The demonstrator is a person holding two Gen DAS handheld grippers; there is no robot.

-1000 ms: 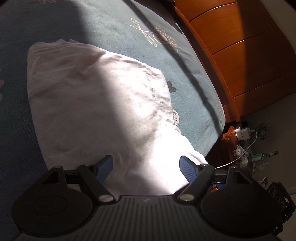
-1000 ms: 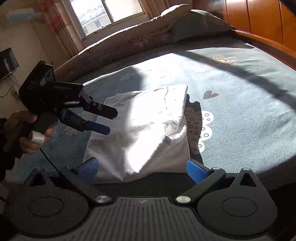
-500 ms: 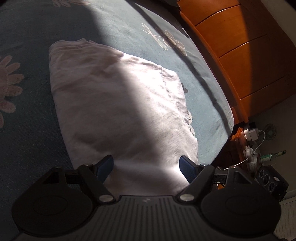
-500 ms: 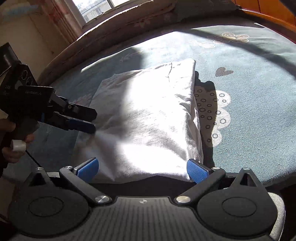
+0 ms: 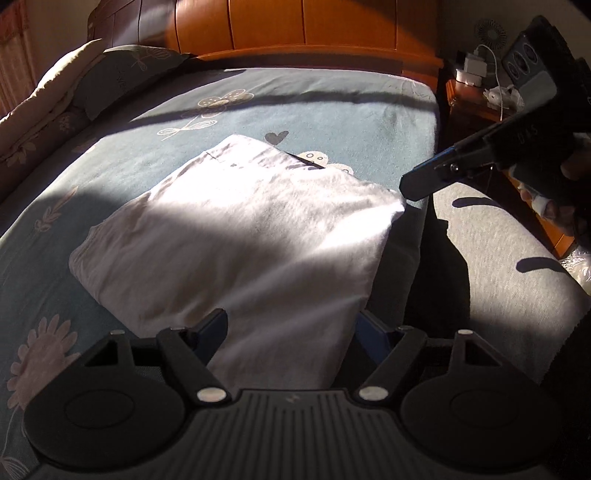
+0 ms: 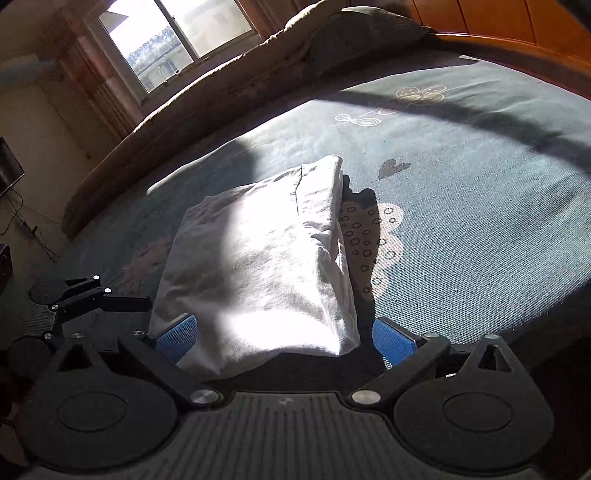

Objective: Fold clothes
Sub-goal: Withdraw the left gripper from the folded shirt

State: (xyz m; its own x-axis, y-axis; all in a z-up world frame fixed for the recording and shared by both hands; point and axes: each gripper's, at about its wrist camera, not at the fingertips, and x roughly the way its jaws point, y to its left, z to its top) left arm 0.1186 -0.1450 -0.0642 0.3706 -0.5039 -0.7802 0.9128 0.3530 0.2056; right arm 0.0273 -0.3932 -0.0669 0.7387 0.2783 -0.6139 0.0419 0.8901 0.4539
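Observation:
A white folded garment [image 5: 236,236] lies on the blue flowered bed sheet [image 5: 332,110], half in sun and half in shadow. My left gripper [image 5: 291,328] is low at the garment's near end. Its jaws are closing with the cloth between them, and the pads do not visibly press on it. The right gripper [image 5: 410,186], seen side-on, hovers by the garment's right corner. In the right wrist view the garment [image 6: 266,266] fills the gap of my right gripper [image 6: 284,336], which is open wide. The left gripper [image 6: 122,302] is at the garment's left corner.
A wooden headboard [image 5: 303,29] closes the far end of the bed. Pillows and a rolled quilt [image 5: 55,96] line the left side. A nightstand [image 5: 476,96] with chargers and cables stands on the right. Grey fabric [image 5: 509,251] lies right of the bed edge. A window [image 6: 177,40] lights the room.
The left gripper swung round and rolled, and it now faces the headboard from the garment's near end. The right gripper dropped closer to the garment's near edge. The garment lies as before.

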